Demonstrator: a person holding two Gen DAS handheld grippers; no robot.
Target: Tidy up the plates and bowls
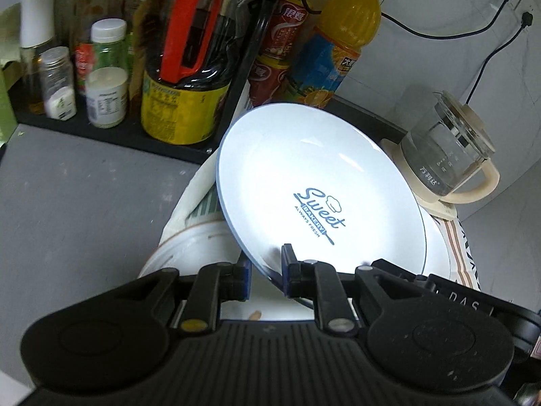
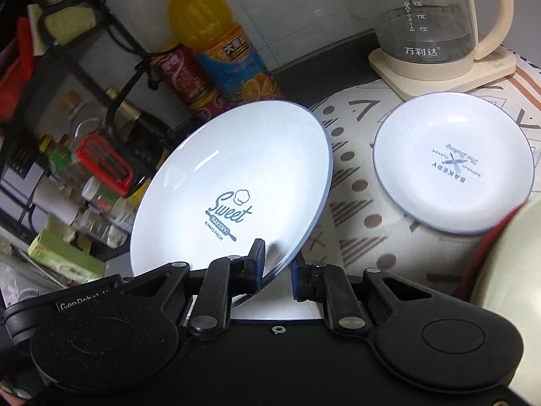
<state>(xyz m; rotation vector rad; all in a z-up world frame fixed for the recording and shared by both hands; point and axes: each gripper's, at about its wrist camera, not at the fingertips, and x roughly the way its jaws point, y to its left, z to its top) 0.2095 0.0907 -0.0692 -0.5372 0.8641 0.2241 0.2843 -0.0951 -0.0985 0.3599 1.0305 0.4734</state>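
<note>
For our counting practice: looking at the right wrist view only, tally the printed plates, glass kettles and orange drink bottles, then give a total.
Printed plates: 2, the Sweet Bakery plate and the small plate
Glass kettles: 1, the glass kettle
Orange drink bottles: 1, the orange drink bottle
Total: 4

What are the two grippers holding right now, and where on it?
Both hold the Sweet Bakery plate by its near rim: the left gripper and the right gripper are each shut on the edge, with the plate lifted and tilted.
</note>
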